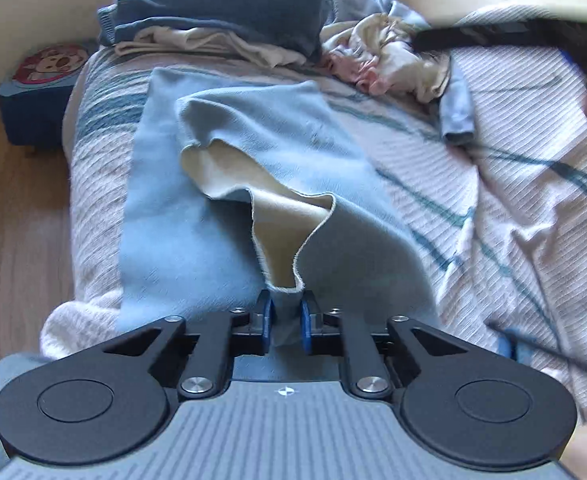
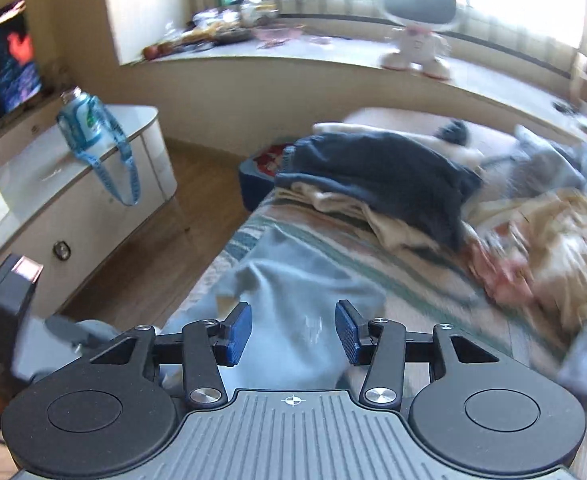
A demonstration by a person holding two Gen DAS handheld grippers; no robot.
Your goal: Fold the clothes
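You hold two hand-held grippers over the bed [image 1: 513, 128]. Your left hand-held gripper [image 1: 286, 314] is pinching a bunched edge of the one light blue garment [image 1: 197, 216], which lies spread down the middle of the striped bedspread; its cream inner side [image 1: 281, 224] shows where the top layer gapes open. Your right hand-held gripper [image 2: 293, 330] has its jaws spread, its blue pads clear of the cloth, with that same blue garment [image 2: 293, 292] below and between them.

Behind the garment sits one folded stack [image 1: 221, 24]: a dark blue piece on top, at least one cream piece under it; how many more are in it you cannot count. To its right is one crumpled heap [image 1: 389, 54] of cream, pink and pale blue cloth, too tangled to count.

In the right wrist view, one bottle with a blue strap [image 2: 83, 122] stands on the tabletop [image 2: 33, 168], and one toy figure [image 2: 417, 28] stands on the window ledge, blurred. One blue stool [image 1: 39, 92] sits at the bed's far left corner, partly hidden.
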